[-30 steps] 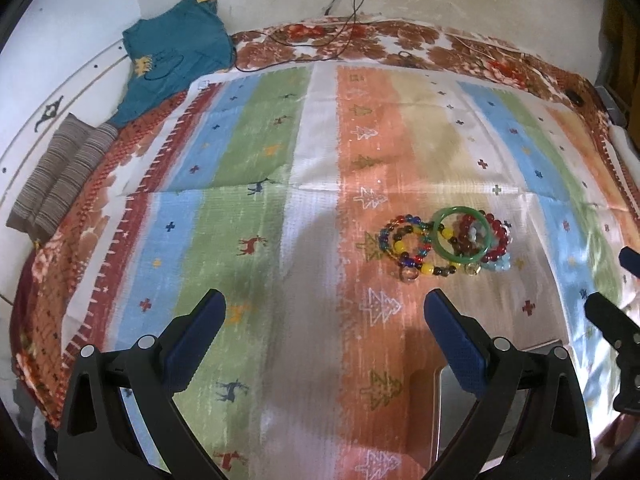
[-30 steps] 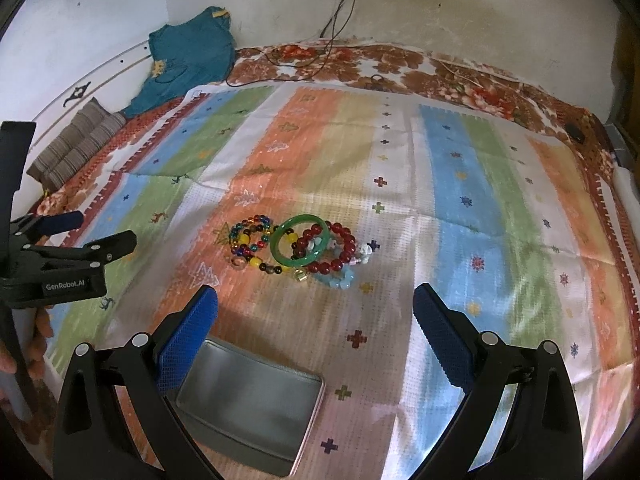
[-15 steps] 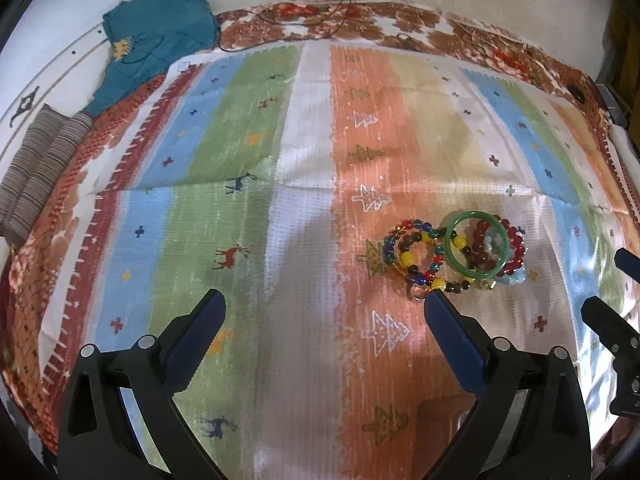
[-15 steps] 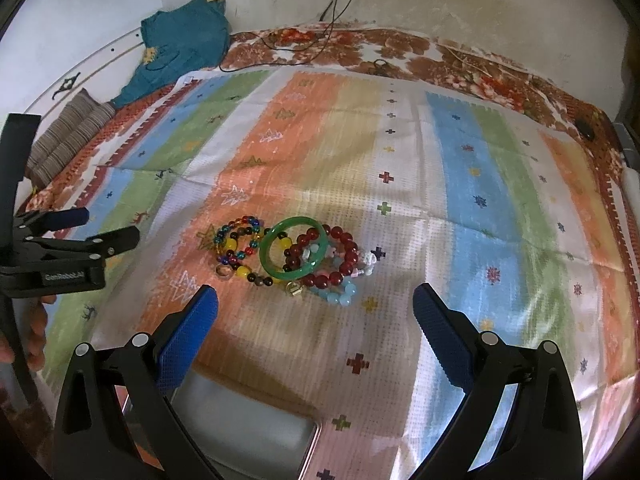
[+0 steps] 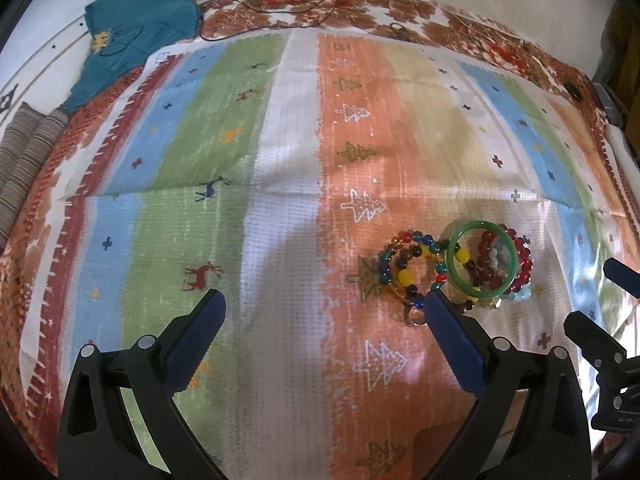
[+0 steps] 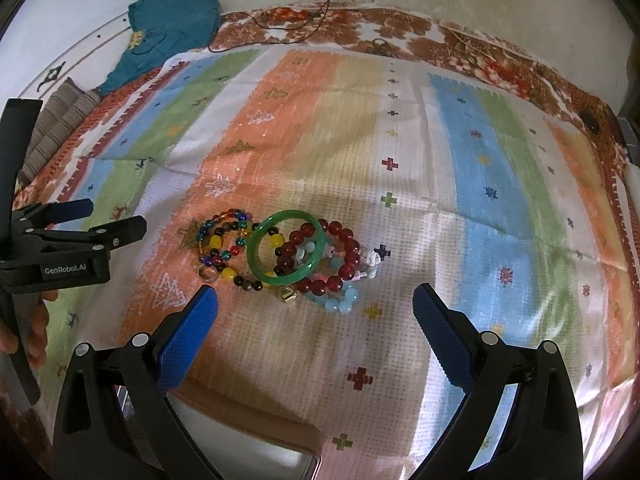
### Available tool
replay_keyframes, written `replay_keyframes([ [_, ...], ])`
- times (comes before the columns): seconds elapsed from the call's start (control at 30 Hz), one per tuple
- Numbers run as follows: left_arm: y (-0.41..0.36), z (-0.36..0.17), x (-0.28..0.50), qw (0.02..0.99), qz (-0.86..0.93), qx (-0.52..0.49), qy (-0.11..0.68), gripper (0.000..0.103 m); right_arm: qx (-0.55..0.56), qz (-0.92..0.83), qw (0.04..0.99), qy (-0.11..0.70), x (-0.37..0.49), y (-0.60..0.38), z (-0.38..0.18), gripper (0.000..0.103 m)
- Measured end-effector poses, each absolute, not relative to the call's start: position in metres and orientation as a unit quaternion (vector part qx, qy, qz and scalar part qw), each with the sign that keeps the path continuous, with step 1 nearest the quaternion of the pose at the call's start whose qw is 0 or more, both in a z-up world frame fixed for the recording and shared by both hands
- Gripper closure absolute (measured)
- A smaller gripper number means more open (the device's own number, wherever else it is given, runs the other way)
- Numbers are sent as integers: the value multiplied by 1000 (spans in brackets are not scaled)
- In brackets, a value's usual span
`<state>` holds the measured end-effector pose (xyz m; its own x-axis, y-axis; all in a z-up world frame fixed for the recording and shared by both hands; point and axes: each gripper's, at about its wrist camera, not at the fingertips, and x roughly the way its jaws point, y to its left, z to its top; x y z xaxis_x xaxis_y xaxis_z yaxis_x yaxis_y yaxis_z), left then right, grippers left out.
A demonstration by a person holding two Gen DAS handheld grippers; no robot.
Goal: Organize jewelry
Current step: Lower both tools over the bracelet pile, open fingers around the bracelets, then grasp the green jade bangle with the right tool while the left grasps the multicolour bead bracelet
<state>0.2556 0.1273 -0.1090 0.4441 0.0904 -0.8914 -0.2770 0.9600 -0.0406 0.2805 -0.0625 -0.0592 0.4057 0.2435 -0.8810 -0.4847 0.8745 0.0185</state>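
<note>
A small heap of jewelry lies on the striped cloth: a green bangle [image 6: 286,249] [image 5: 482,258] on top, a dark red bead bracelet [image 6: 344,260], a multicoloured bead bracelet [image 6: 224,236] [image 5: 404,264], pale blue beads [image 6: 340,304], a clear ring [image 6: 208,273] and a gold bead [image 6: 287,294]. My right gripper [image 6: 314,310] is open, just short of the heap, empty. My left gripper [image 5: 320,312] is open too, the heap beyond its right finger [image 5: 452,336]. The left gripper [image 6: 96,218] also shows at the left edge of the right wrist view, held by a hand [image 6: 28,332].
A grey metal tray [image 6: 248,456] sits at the near edge under my right gripper, mostly hidden. Teal clothing [image 5: 136,28] and a striped folded cloth [image 5: 24,148] lie at the far left. Black cables [image 5: 320,4] run along the far edge by the wall.
Both grippers have advanced toward the jewelry heap, which now sits closer and larger in both views. The tray has slid almost out of sight below. Both stayed open.
</note>
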Motion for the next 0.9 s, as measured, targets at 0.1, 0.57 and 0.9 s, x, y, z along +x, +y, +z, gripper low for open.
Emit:
replay_keyframes([
  [0.1, 126, -106, 259, 848, 115, -84, 511, 6, -114, 227, 825, 505, 284, -60, -63, 4],
  [0.57, 128, -132, 281, 839, 76, -91, 531, 15, -95, 220, 812, 531, 310, -55, -84, 4],
  [0.9, 128, -153, 295, 824, 57, -104, 554, 26, -98, 214, 810, 537, 324, -49, -94, 5],
])
